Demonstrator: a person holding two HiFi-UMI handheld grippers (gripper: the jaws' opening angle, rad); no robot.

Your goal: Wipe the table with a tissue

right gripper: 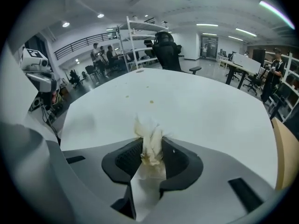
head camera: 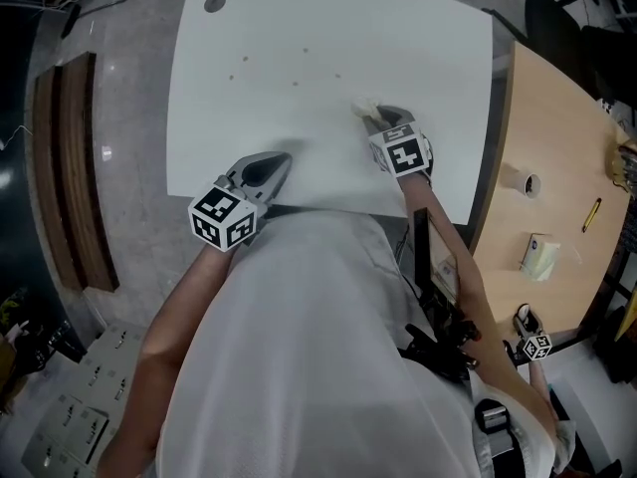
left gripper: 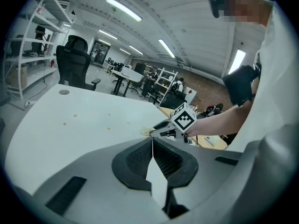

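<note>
Tissue, a crumpled white paper wad with yellowish stains (right gripper: 150, 139), is pinched tight between the jaws of the right gripper (head camera: 378, 119), down on the white table (head camera: 299, 28) toward its right side. A few tiny brown specks (head camera: 245, 62) lie farther out, maybe crumbs. Left gripper (head camera: 271, 167) sits at the near edge, jaws pressed together with nothing in them.

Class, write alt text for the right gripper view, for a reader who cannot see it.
The right gripper pinches a crumpled, stained tissue over a white table. A few small brown spots lie further along it.
</note>
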